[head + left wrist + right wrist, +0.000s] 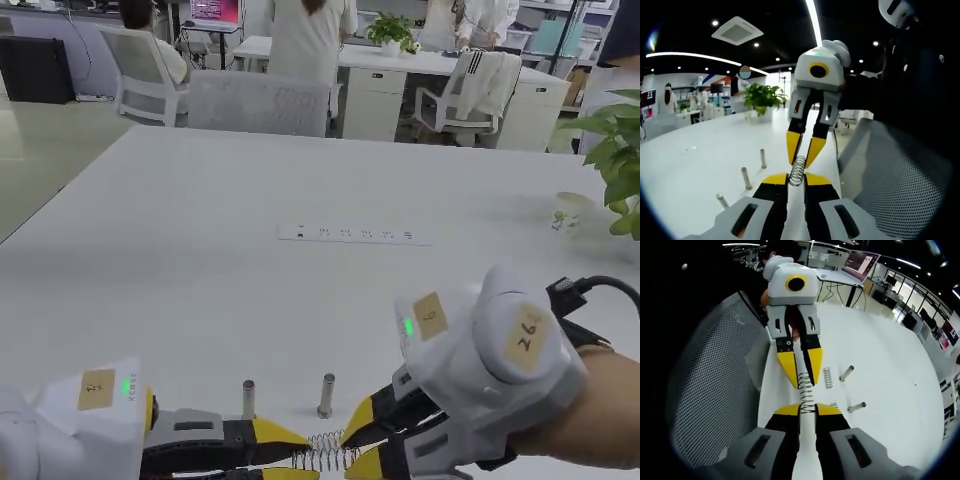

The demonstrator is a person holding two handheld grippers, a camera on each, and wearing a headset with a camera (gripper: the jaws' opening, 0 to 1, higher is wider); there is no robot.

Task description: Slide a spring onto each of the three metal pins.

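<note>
A small coil spring (325, 452) hangs between both grippers just above the white table (300, 300). My left gripper (303, 455) is shut on its left end, my right gripper (350, 452) on its right end. In the left gripper view the spring (797, 170) runs from my left gripper (796, 179) up to the right gripper (802, 157). Three metal pins stand upright: (763, 158), (745, 178), (722, 201). In the head view, two pins (248, 398) (327, 394) are just beyond the spring. A second spring (828, 377) lies loose beside a pin (846, 373).
A white power strip (355, 235) lies mid-table. A potted plant (620, 160) and a glass cup (572, 212) stand at the right edge. Grey chairs (260, 100) line the far side, with people and desks behind. A mesh chair (890, 170) is close to me.
</note>
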